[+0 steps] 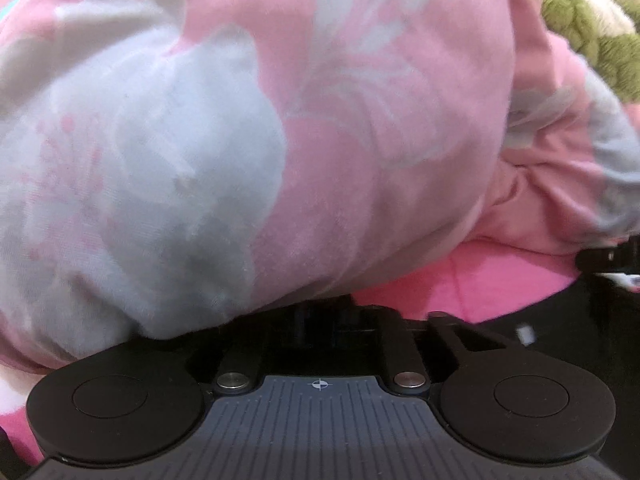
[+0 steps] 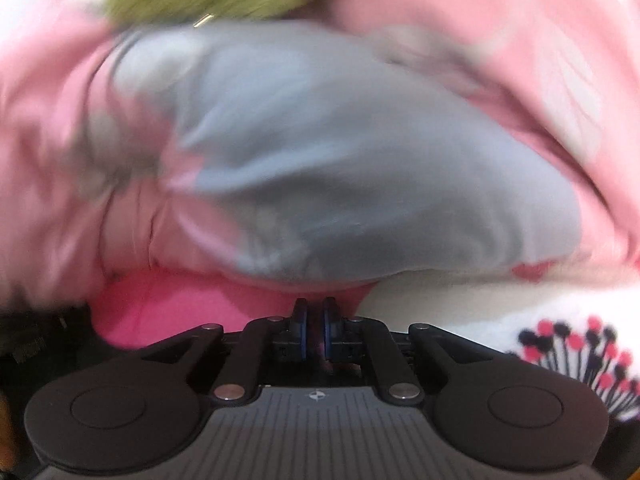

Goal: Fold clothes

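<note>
A pink garment (image 1: 360,120) printed with pale grey-blue flowers fills both wrist views, bunched close against each camera. In the right wrist view the right gripper (image 2: 315,330) has its blue-padded fingers (image 2: 301,332) drawn narrow, a sliver of pink fabric showing between them. The left gripper (image 1: 320,312) is buried under the draped cloth, so I cannot tell how its jaws stand. A bright pink sheet (image 1: 460,284) lies beneath. A green fuzzy textile (image 1: 580,20) sits far right.

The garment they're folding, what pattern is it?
Pink garment with grey-white floral shapes; clearest in left wrist view.
</note>
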